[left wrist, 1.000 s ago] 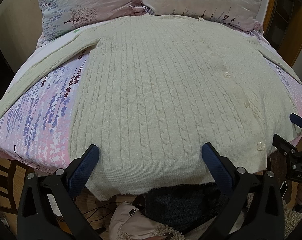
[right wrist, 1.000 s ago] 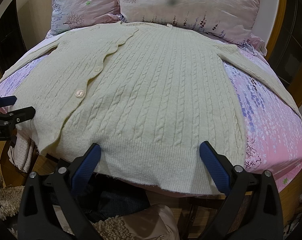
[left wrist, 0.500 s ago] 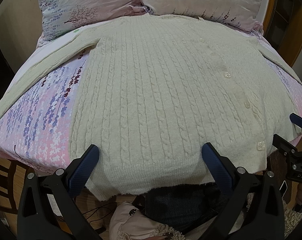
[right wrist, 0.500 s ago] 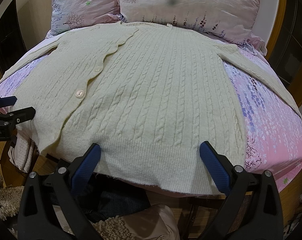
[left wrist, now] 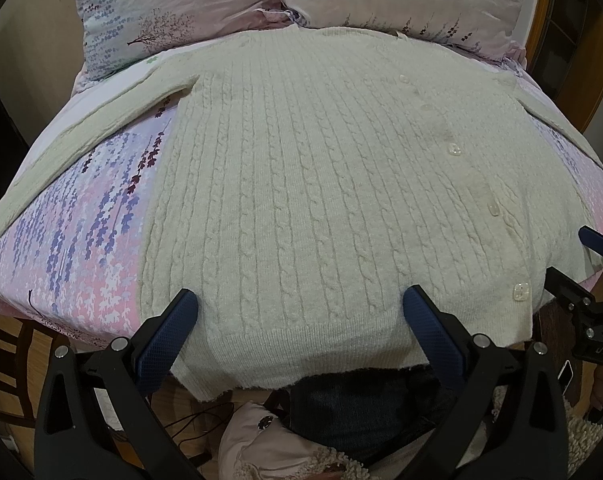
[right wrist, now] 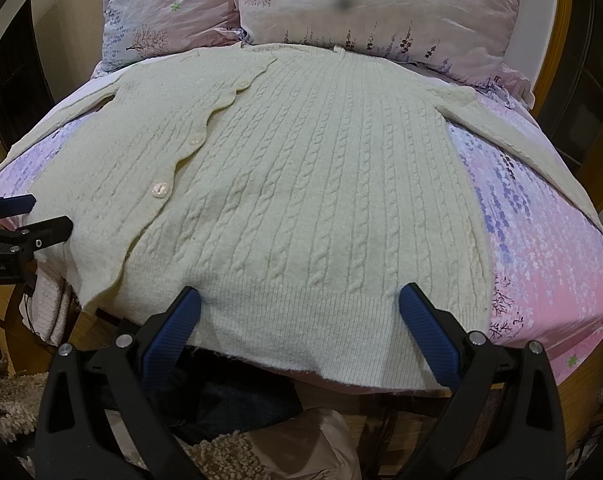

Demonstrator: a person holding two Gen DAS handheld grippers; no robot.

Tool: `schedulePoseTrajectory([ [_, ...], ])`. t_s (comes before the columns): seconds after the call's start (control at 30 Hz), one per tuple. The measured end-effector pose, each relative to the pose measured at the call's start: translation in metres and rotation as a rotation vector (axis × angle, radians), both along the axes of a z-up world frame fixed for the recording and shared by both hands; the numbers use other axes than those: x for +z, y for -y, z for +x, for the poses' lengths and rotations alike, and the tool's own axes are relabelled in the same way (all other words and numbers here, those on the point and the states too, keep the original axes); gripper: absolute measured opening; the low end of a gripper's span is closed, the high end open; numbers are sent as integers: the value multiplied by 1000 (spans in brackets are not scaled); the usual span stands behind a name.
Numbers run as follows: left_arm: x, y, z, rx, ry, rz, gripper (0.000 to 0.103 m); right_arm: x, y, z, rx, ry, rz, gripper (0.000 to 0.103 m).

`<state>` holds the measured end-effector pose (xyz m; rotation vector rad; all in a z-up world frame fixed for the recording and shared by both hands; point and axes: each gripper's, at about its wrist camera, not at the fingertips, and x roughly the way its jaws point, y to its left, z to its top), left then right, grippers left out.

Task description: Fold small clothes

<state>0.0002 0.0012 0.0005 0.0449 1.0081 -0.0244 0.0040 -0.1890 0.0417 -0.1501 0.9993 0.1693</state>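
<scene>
A cream cable-knit cardigan (left wrist: 309, 184) lies flat and buttoned on the bed, its sleeves spread out to both sides and its hem hanging over the near edge. It also shows in the right wrist view (right wrist: 313, 184). My left gripper (left wrist: 300, 304) is open and empty, its blue pads over the hem left of the button band. My right gripper (right wrist: 300, 300) is open and empty over the hem on the right half. Each gripper shows at the edge of the other's view, the right one (left wrist: 581, 272) and the left one (right wrist: 25, 220).
The bed has a pink and lilac floral sheet (right wrist: 541, 248) and two floral pillows (left wrist: 173, 12) (right wrist: 381, 4) at the head. A wooden bed frame (right wrist: 565, 28) runs along the right. Folded pinkish clothes (right wrist: 49, 304) and a shaggy rug (right wrist: 17, 400) lie below the near edge.
</scene>
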Motion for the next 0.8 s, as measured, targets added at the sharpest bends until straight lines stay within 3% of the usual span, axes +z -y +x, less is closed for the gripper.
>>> schedulePoseTrajectory([
  [0.33,0,-1,8,-15,-30,-8,102,9,10,6,1,-9,89,99],
  [0.5,8,-13,20,5,-20,-55,102,39,48,23,-53,115,214,100],
  [0.6,16,-25,32,25,6,-104,102,55,94,42,-181,196,323,101],
  [0.73,26,-37,54,33,51,-158,102,58,150,75,-365,182,398,100],
  [0.8,33,-39,69,33,71,-146,102,52,180,93,-468,158,474,90],
])
